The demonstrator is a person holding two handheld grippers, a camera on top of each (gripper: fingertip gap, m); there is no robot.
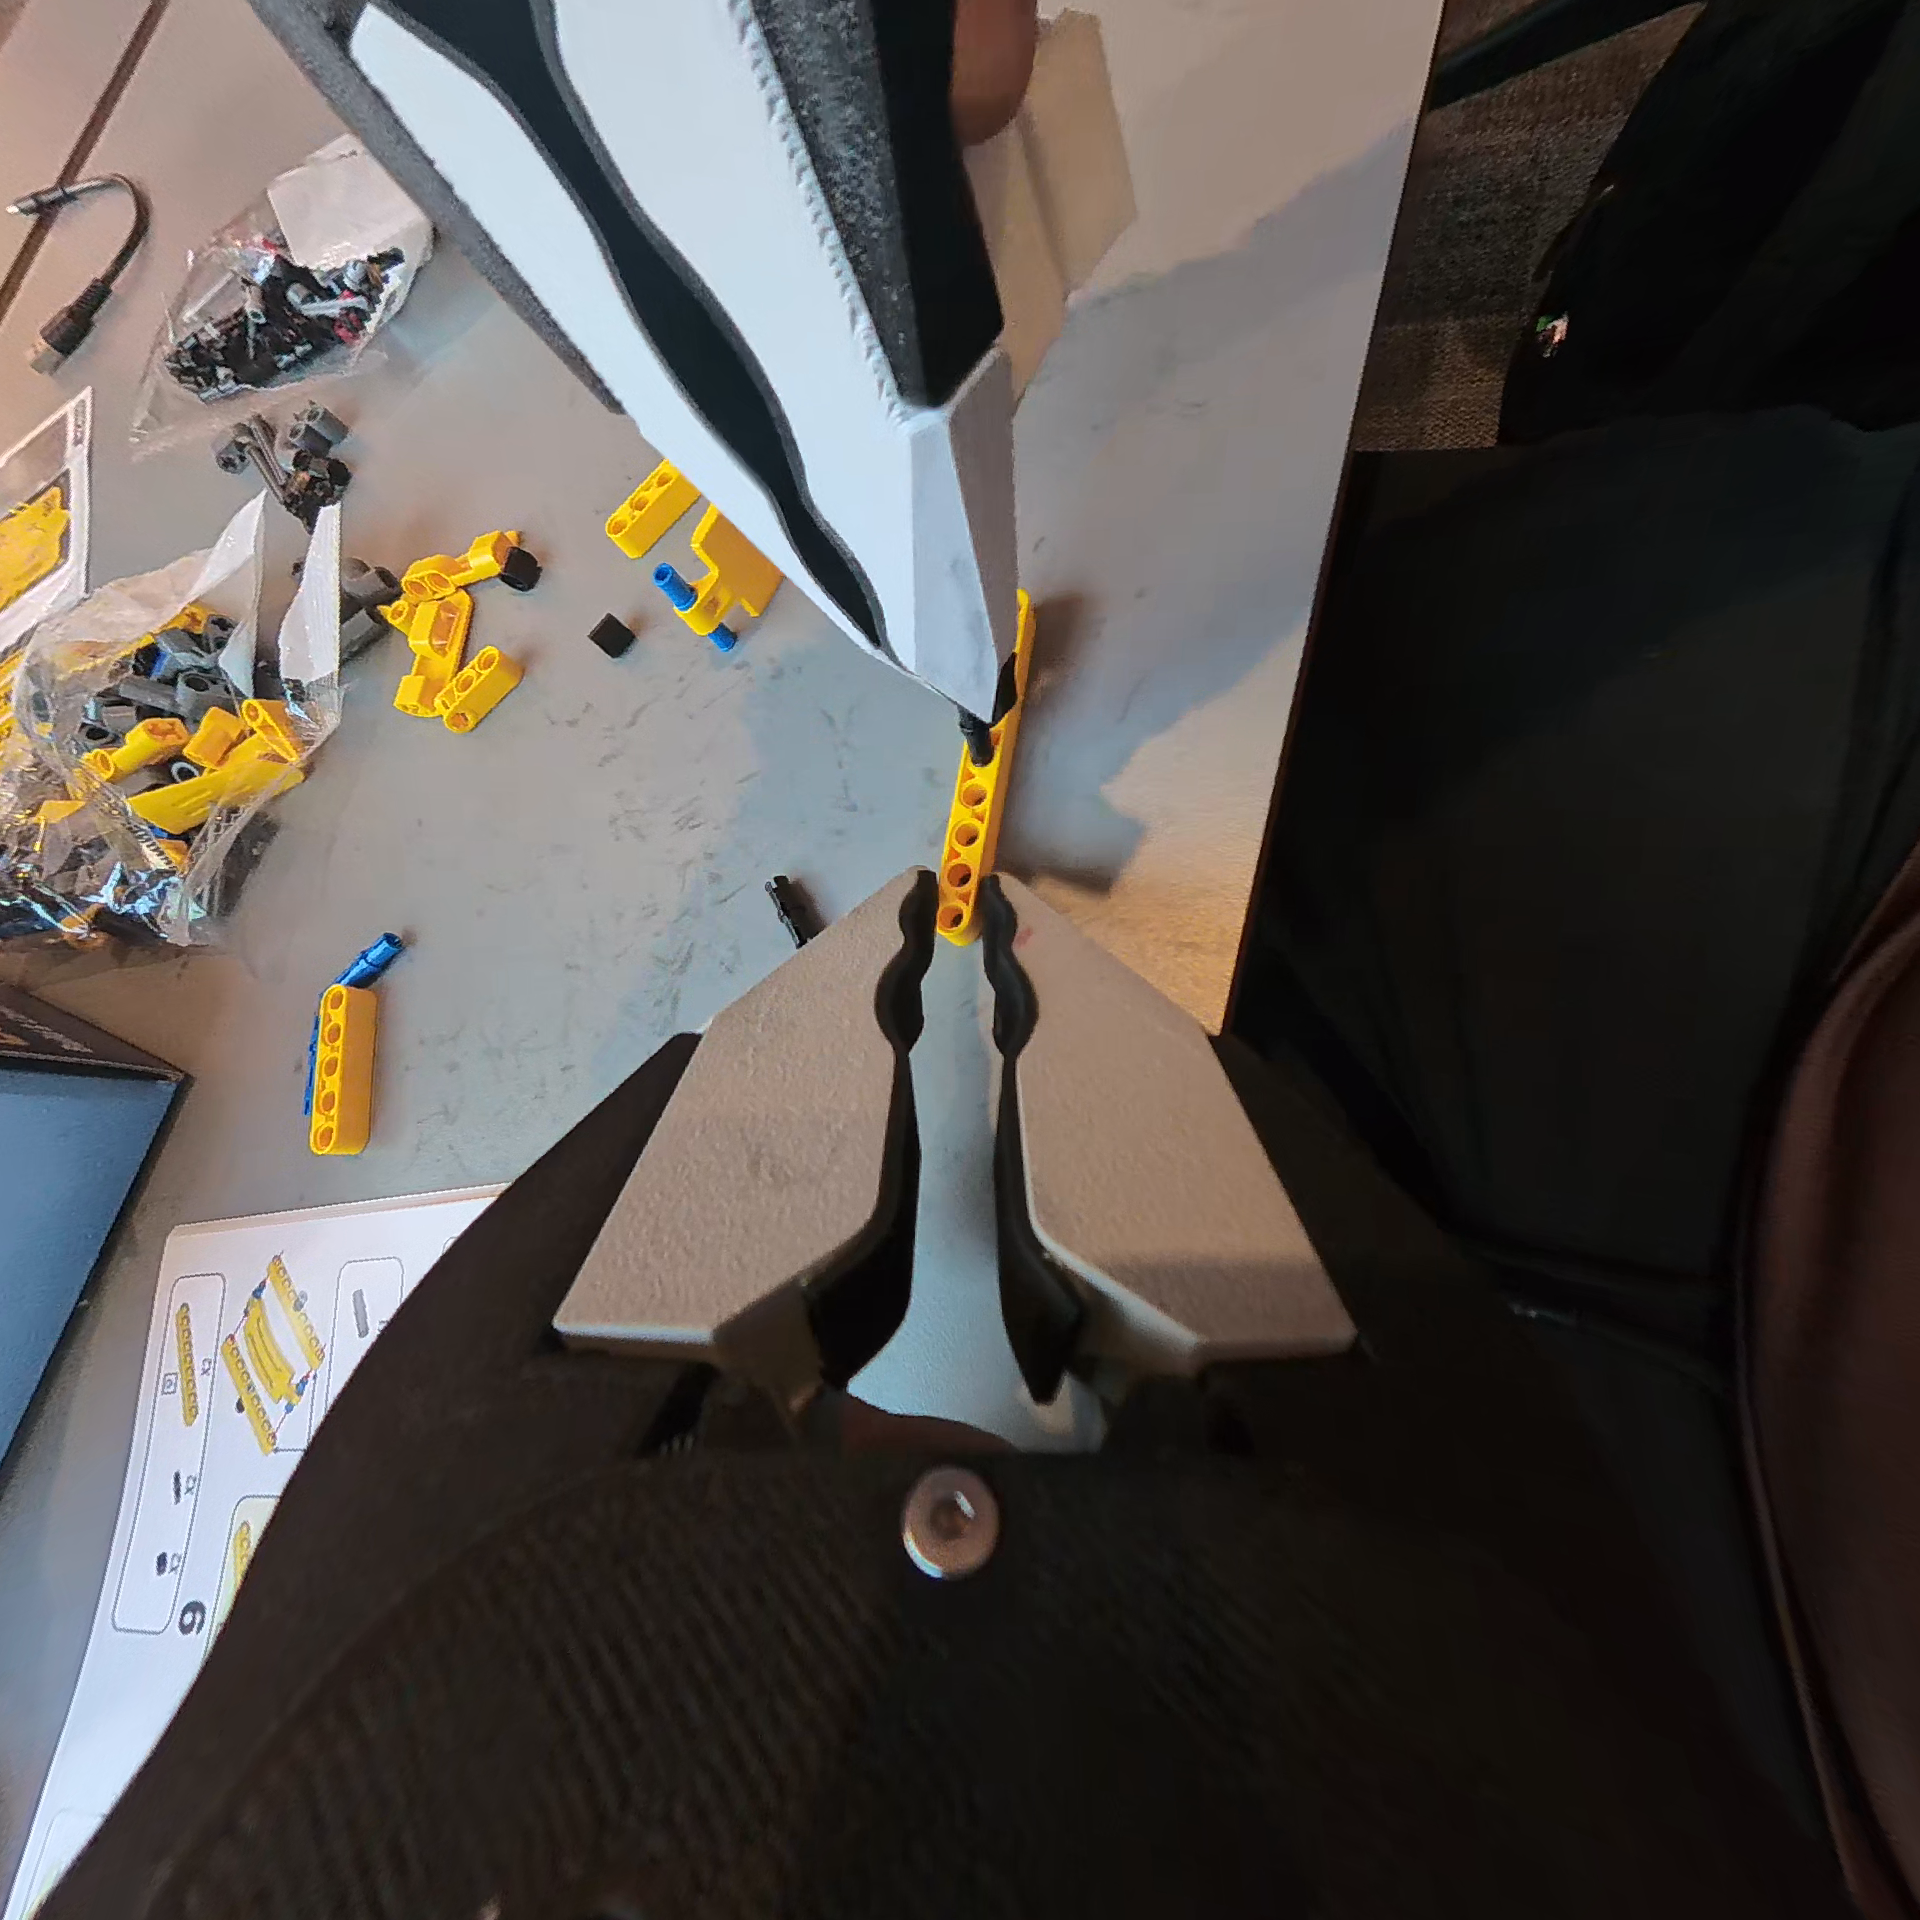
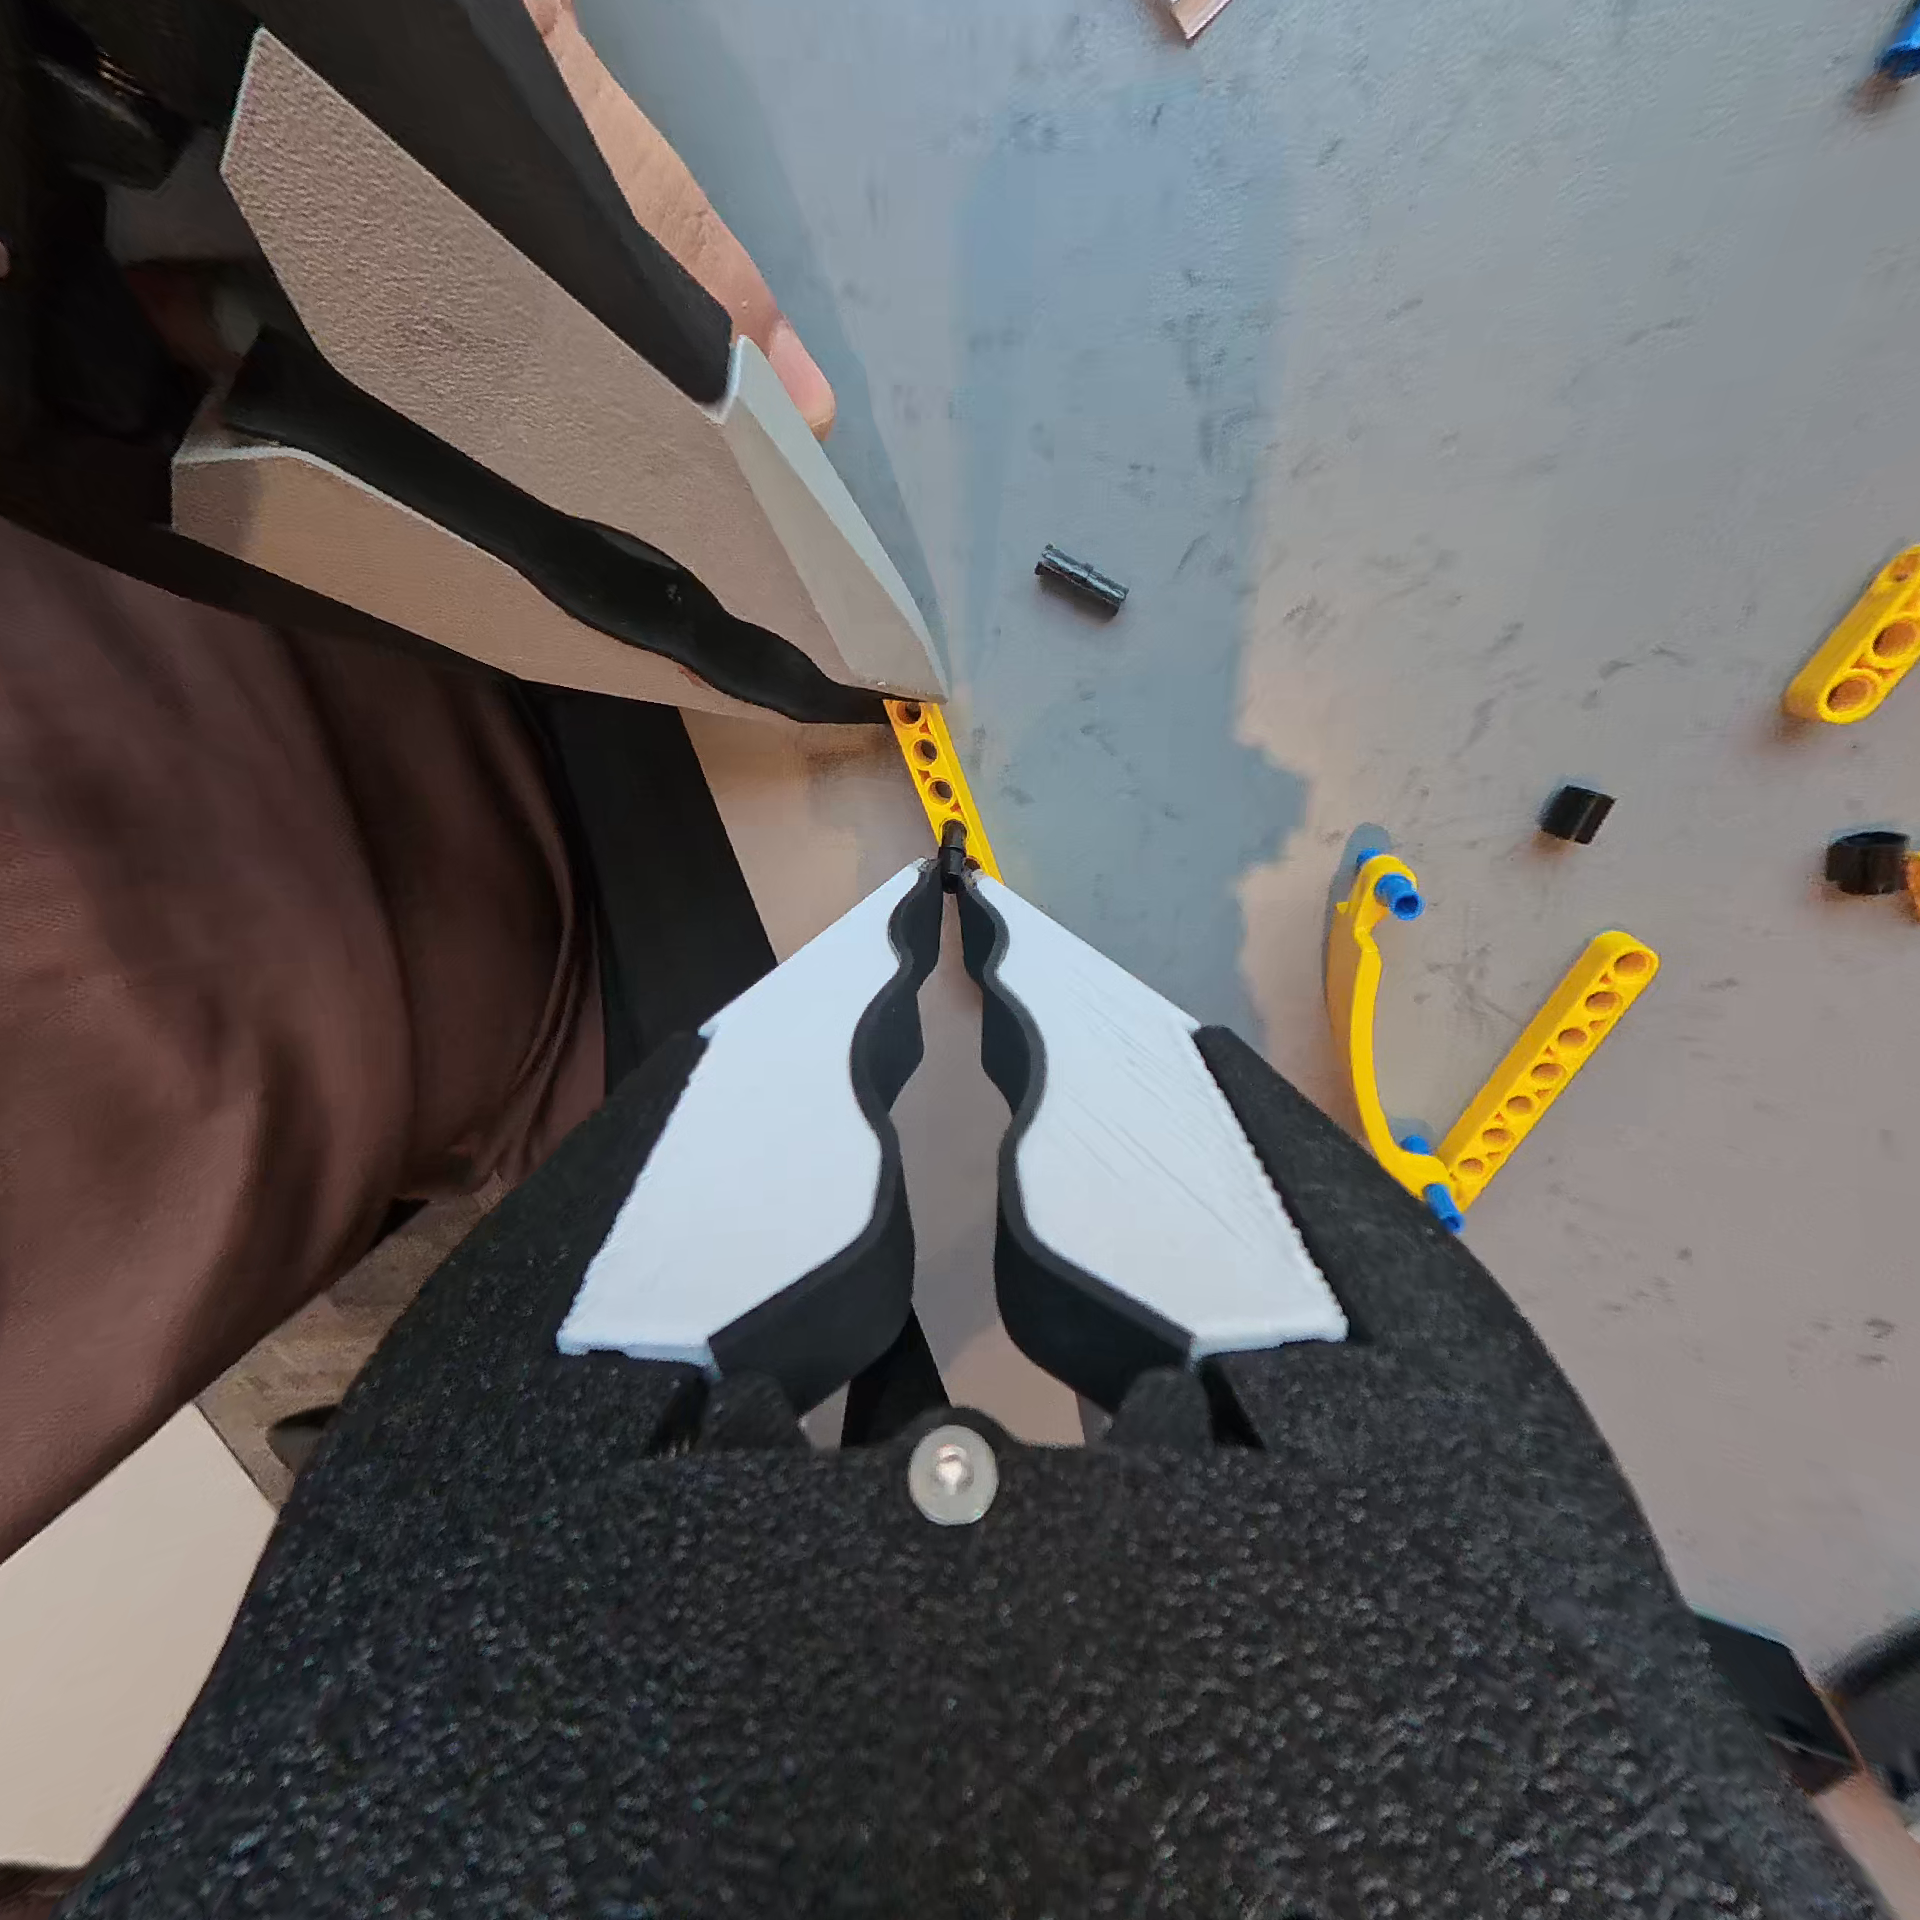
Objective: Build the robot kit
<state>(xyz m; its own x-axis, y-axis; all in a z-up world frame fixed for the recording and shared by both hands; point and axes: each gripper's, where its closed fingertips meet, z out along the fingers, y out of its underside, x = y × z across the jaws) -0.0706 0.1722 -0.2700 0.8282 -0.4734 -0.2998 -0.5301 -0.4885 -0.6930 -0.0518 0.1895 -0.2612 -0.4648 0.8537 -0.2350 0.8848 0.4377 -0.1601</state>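
left gripper (image 1: 958,902): jaws clamped on yellow beam's (image 1: 975,800) near end, frame centre
right gripper (image 2: 951,883): jaws pinched on black pin (image 2: 951,844), touching a beam hole
nearby: loose black pin (image 2: 1081,594) on table (image 2: 1455,416), above centre

Grey, scuffed table (image 1: 644,831) beneath my tools. Left of my left tool: a loose black pin (image 1: 787,906), a yellow beam with blue pins (image 1: 343,1081), open bags of parts (image 1: 135,748) and an instruction sheet (image 1: 239,1382). Right of my right tool: a curved yellow piece joined to a holed beam (image 2: 1538,1070).
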